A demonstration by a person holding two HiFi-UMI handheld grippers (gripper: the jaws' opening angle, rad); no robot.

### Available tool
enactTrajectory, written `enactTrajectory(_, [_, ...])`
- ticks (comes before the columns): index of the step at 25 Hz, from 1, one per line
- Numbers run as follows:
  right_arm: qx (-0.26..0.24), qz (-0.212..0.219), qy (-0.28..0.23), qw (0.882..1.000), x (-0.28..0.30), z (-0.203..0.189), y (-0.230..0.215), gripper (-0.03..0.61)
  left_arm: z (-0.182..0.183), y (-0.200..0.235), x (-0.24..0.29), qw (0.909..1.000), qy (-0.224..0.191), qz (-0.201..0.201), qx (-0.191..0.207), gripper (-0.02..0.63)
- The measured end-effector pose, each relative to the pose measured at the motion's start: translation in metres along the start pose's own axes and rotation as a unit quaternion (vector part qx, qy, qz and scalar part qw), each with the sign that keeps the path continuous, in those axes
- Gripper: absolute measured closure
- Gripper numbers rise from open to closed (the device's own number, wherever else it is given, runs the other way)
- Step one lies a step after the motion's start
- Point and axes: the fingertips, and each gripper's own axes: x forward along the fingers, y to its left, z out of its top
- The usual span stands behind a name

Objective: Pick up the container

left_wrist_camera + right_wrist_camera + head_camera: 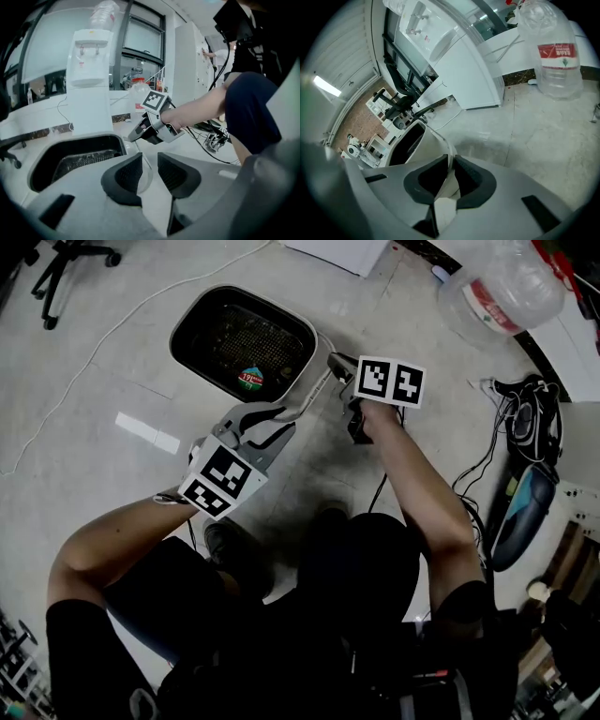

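Floor left of container (246, 289) open, only thin white cord (122, 317) crossing it; chair base (66, 259) at far corner. Near-right rim crowded: left gripper (300, 407) and right gripper (333, 360) side by side. Beyond container: water dispenser (86, 84). Right side: water jug (502, 287), cable tangle (511, 418).
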Motion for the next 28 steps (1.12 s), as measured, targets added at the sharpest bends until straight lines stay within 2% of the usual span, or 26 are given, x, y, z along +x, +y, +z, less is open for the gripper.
enactTrajectory(2, [0.014, 0.0, -0.002, 1.0, -0.008, 0.007, 0.006, 0.529, 0.014, 0.004, 0.001, 0.9999, -0.014, -0.006, 0.008, 0.505])
enactTrajectory(4, [0.031, 0.002, -0.006, 1.0, -0.015, 0.014, 0.011, 0.531, 0.023, 0.008, 0.005, 0.9992, -0.026, -0.026, -0.014, 0.5])
enactTrajectory(6, [0.04, 0.001, -0.009, 0.999, -0.021, 0.019, 0.015, 0.531, 0.024, 0.014, 0.012, 0.9986, -0.014, -0.041, -0.029, 0.422])
enactTrajectory(8, [0.037, 0.0, -0.009, 0.999, -0.024, 0.023, 0.02, 0.532, 0.023, 0.017, 0.017, 0.9982, 0.005, -0.049, -0.035, 0.41])
enactTrajectory(15, [0.043, 0.002, -0.012, 0.999, -0.037, 0.033, 0.034, 0.532, 0.008, 0.006, 0.041, 0.9951, 0.084, -0.052, -0.005, 0.41])
enactTrajectory(20, [0.046, 0.002, -0.001, 0.999, -0.041, 0.038, 0.04, 0.534, 0.005, 0.005, 0.042, 0.9934, 0.105, -0.041, 0.019, 0.414])
enactTrajectory(23, [0.04, -0.005, 0.006, 0.999, -0.042, 0.039, 0.043, 0.534, 0.003, 0.005, 0.042, 0.9919, 0.117, -0.041, 0.026, 0.459])
enactTrajectory(28, [0.026, 0.005, 0.001, 1.0, -0.044, 0.043, 0.046, 0.532, 0.011, 0.006, 0.036, 0.9921, 0.112, -0.054, 0.018, 0.485])
